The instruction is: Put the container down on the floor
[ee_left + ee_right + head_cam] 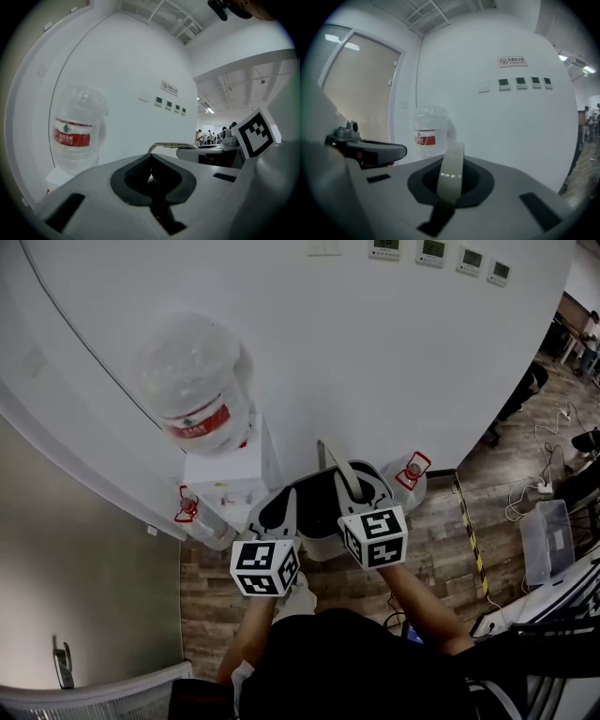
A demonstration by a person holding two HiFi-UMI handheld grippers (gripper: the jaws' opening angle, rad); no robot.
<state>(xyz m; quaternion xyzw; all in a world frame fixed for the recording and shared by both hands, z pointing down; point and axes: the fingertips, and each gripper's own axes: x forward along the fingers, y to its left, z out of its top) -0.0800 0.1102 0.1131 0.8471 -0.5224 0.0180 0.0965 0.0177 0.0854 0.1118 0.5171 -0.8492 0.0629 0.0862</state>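
My right claw (450,182) is clamped on the container's (322,546) thin handle (452,164), my left claw (151,180) closed together; swinging could slip it free.

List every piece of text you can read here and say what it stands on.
"农夫山泉", as far as it can be made out: on the red label of the water bottle.
wall sign with a prohibition symbol: its characters are too small to read.
Four wall panels: displays too small to read.
marker cubes: square patterns only, no words.

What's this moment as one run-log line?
right gripper: shut on handle | left gripper: shut, empty | container: hangs from handle
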